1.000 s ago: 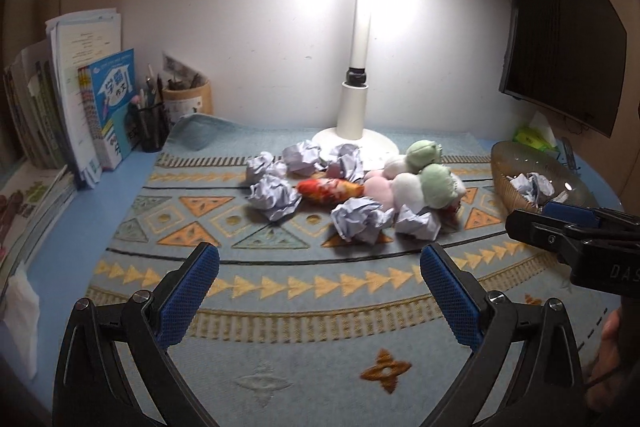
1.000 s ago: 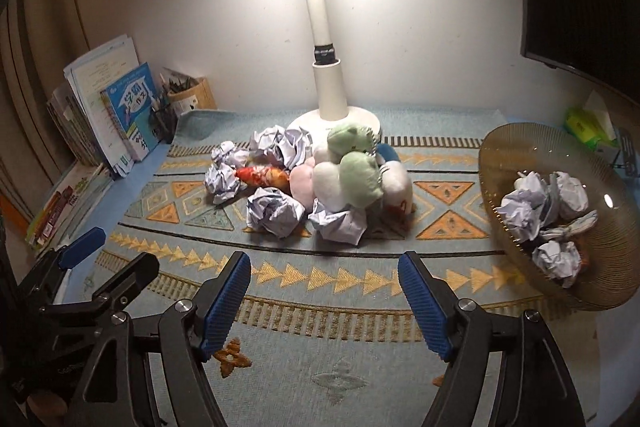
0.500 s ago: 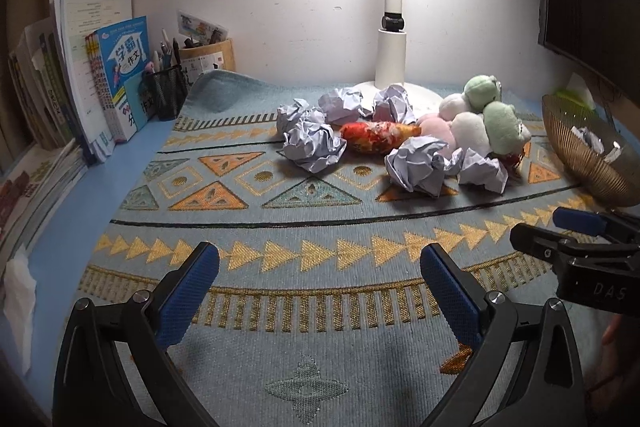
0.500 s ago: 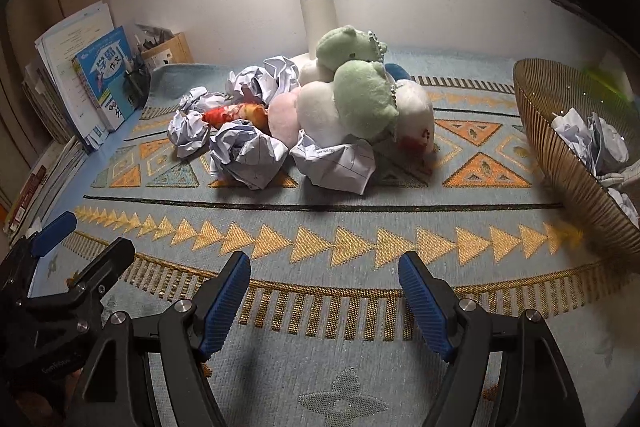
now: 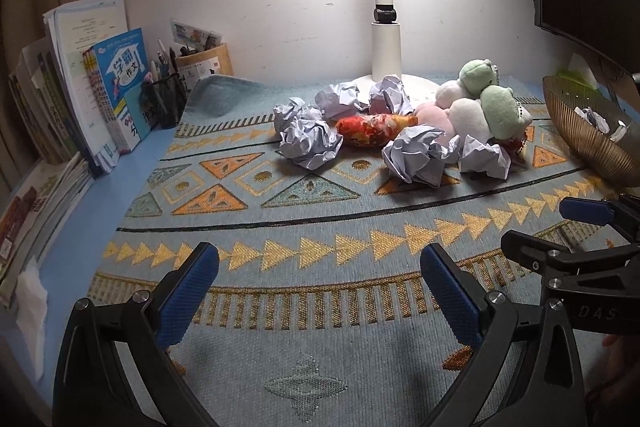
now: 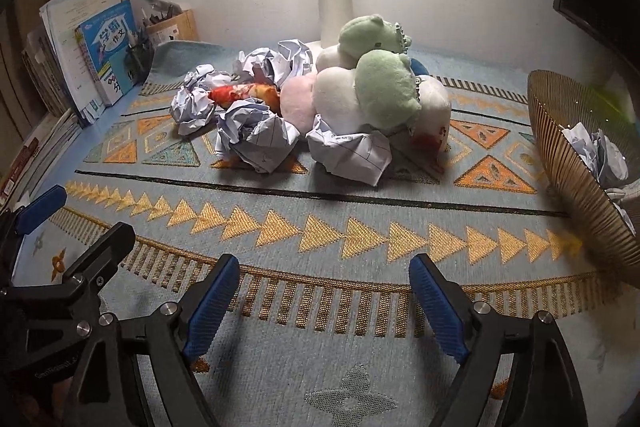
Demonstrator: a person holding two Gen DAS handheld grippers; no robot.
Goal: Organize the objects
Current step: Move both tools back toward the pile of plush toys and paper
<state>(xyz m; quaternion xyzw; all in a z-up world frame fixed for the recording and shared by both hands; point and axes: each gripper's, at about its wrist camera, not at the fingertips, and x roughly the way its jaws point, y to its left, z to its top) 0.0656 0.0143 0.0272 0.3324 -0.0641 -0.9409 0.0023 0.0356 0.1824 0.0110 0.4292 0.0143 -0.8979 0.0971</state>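
Both grippers have dropped lower and pushed in toward the pile since the earlier pictures, so the clutter now looms larger and is seen from nearer mat height. At the left stand books point(image 5: 116, 87) and a mesh pen holder point(image 5: 166, 101), well apart from the work. The left gripper point(image 5: 318, 301) hovers over the woven mat point(image 5: 248, 227) with its jaws wide and nothing between them; ahead of it lie crumpled paper balls point(image 5: 310, 143), creased, light and springy, and a glossy orange-red snack packet point(image 5: 374, 125) wedged among them. The right gripper point(image 6: 324, 303) is likewise spread wide and empty, aimed at the nearest paper ball point(image 6: 350, 155), which rests against the plush toys point(image 6: 384, 89), soft rounded shapes in pale green, white and pink, heaped before the white lamp base point(image 6: 335, 11). At the far right sits the ribbed golden wire basket point(image 6: 568, 163), already holding several paper wads. The step in hand seems to be a reach for another paper ball: it would go best by straddling the front ball squarely, closing gently so the paper compresses rather than squirts out, and lifting clear without dragging the leaning toys. Paper probably belongs in the basket, though that is a guess.
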